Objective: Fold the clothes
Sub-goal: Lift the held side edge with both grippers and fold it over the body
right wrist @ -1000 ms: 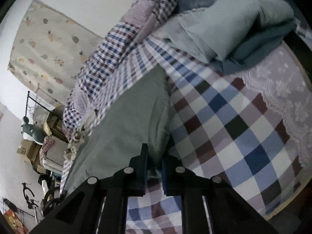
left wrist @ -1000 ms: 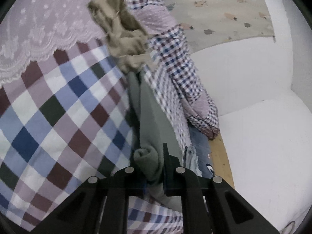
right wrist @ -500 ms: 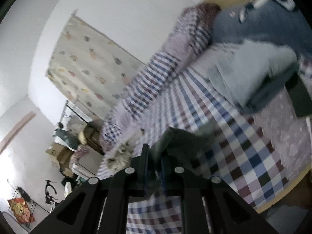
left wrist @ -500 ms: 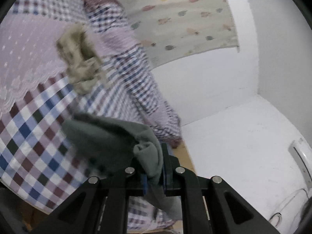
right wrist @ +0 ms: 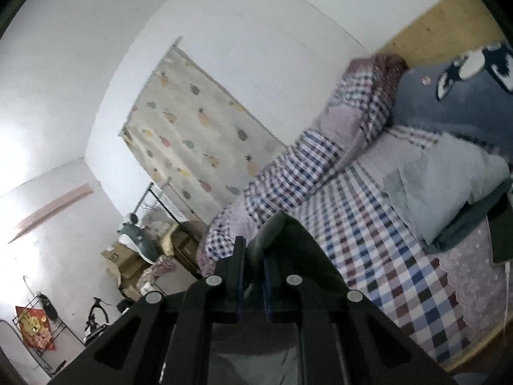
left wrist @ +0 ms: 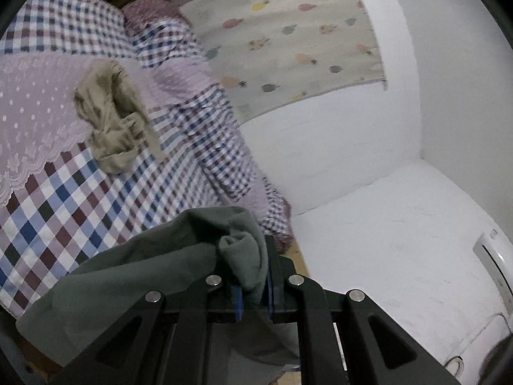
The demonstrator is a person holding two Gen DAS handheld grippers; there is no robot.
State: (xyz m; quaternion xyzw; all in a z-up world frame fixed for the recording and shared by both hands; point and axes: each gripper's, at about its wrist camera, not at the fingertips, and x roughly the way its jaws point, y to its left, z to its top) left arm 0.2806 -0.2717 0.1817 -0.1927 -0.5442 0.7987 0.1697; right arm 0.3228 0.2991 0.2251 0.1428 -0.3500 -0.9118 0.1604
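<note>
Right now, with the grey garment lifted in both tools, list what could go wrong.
1. The left tool pinches only a small bunched corner of the grey garment; it could slip out.
2. The right tool also grips just an edge, so the cloth may hang unevenly.
3. The crumpled tan garment lies on the checked bedspread and could be caught underneath when laying down.

Ahead of the tongs lies a checked bedspread [left wrist: 67, 192] with a lilac lace-edged cover [left wrist: 35, 109] over part of it. Beyond it, along the wall, a rolled gingham quilt [left wrist: 205, 122] stretches under a fruit-print curtain [left wrist: 288, 41]. Far left of the right tongs stand cardboard boxes [right wrist: 125, 258].
</note>
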